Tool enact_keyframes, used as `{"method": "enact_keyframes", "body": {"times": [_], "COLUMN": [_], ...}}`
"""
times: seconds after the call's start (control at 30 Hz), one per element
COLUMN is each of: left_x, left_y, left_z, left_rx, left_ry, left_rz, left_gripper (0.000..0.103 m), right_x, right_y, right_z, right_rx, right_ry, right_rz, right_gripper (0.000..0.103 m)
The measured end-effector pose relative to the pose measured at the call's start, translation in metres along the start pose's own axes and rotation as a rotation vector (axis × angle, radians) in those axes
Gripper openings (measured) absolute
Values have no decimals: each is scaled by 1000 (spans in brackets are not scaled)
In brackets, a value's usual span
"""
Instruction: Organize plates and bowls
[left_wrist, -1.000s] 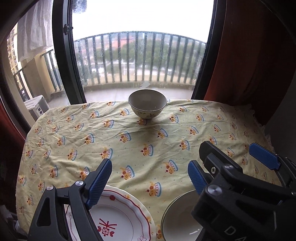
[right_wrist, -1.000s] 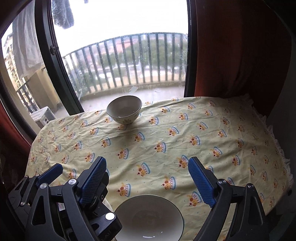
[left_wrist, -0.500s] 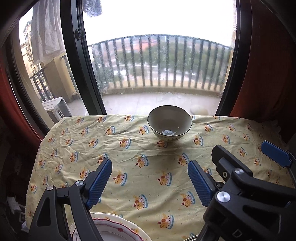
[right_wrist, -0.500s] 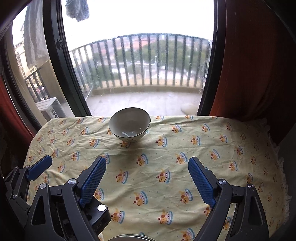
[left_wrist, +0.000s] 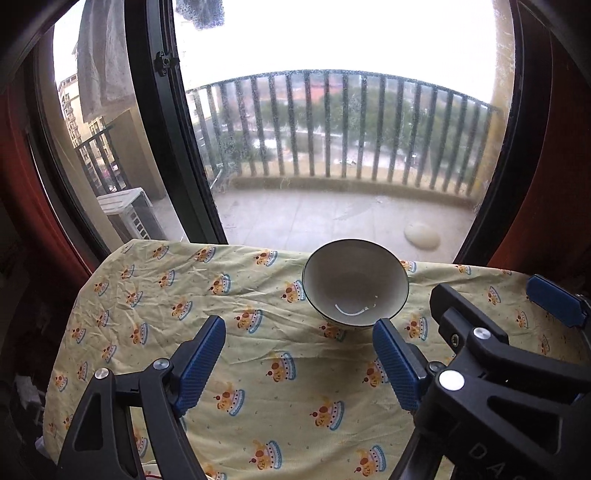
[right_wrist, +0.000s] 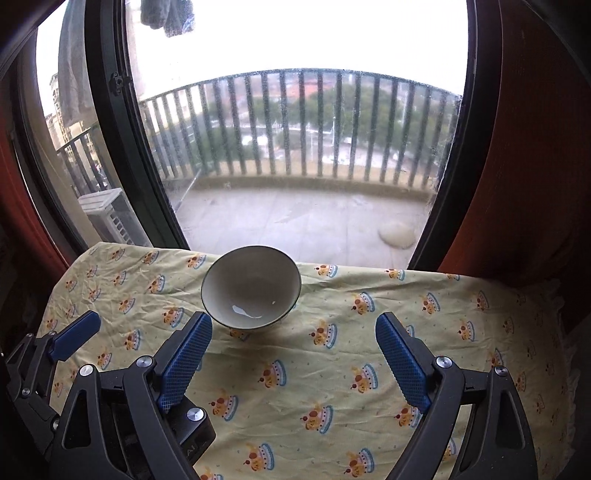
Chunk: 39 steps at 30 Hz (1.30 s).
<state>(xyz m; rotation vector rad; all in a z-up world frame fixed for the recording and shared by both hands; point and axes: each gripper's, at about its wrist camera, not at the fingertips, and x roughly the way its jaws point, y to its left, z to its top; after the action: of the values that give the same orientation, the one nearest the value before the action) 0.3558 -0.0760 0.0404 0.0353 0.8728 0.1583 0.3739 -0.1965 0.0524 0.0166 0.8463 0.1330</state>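
A table draped in a wrinkled yellow cloth (left_wrist: 258, 369) printed with small crowns carries one white bowl (left_wrist: 355, 282), standing upright on the cloth toward twelve o'clock, near the far edge by the window; it is empty except for a small glossy streak.

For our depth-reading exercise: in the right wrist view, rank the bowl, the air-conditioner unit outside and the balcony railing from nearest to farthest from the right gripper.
1. Bowl: on the tablecloth, just ahead of the right gripper, towards its left side.
2. Air-conditioner unit: outside the glass, far left.
3. Balcony railing: across the balcony's far edge.
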Motion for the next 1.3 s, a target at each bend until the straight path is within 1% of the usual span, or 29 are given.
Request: {"method": "enact_keyframes", "body": {"times": [0.07,0.17,0.3,0.37,0.4,0.5,0.63,0.7,0.73,0.8,0.9,0.97,1.0,1.07,1.13,1.23,1.27,1.3], "left_x": [8,19,37,48,55,72,94,103,109,116,127,134,137,141,145,145,145,146], "left_y": [0,-5,-7,-8,-9,-12,-8,-7,-8,-10,-12,-14,-16,-19,-21,-28,-29,-29], "left_z": [5,13,23,25,27,31,37,40,41,42,44,44,45,45,45,43,41,40], "left_rx": [-20,-9,6,-7,-8,5,-44,-52,-48,-41,-37,-36,-30,-17,-1,16,9,3], "left_ry": [8,6,3,-11,-5,-1,-8,-2,3,8,28,38,43,44,44,41,48,55], "left_rz": [22,69,94,124,125,105,75,65,51,33,56,45,45,44,49,16,3,10], "left_gripper": [81,80,77,77,77,74,62,59,55,54,53,45,44,38,35,25,23,23], "right_x": [11,26,50,61,66,83,105,114,118,127,141,150,153,160,166,172,173,176], "right_y": [-3,-4,-5,-5,-5,-3,-4,-5,-5,-5,-7,-10,-12,-15,-17,-17,-16,-18], "right_z": [6,13,21,23,24,29,35,38,39,40,40,39,39,39,37,35,35,35], "right_rx": [-8,-15,-11,-7,-10,-24,-7,6,8,18,44,67,78,88,94,90,85,84], "right_ry": [-4,2,23,10,4,-1,6,6,7,11,28,45,52,65,78,89,89,95], "right_rz": [18,29,63,65,62,60,56,55,51,46,37,39,43,49,61,69,67,72], "right_gripper": [92,92,92,92,92,92,92,90,89,88,82,74,72,66,62,49,42,38]}}
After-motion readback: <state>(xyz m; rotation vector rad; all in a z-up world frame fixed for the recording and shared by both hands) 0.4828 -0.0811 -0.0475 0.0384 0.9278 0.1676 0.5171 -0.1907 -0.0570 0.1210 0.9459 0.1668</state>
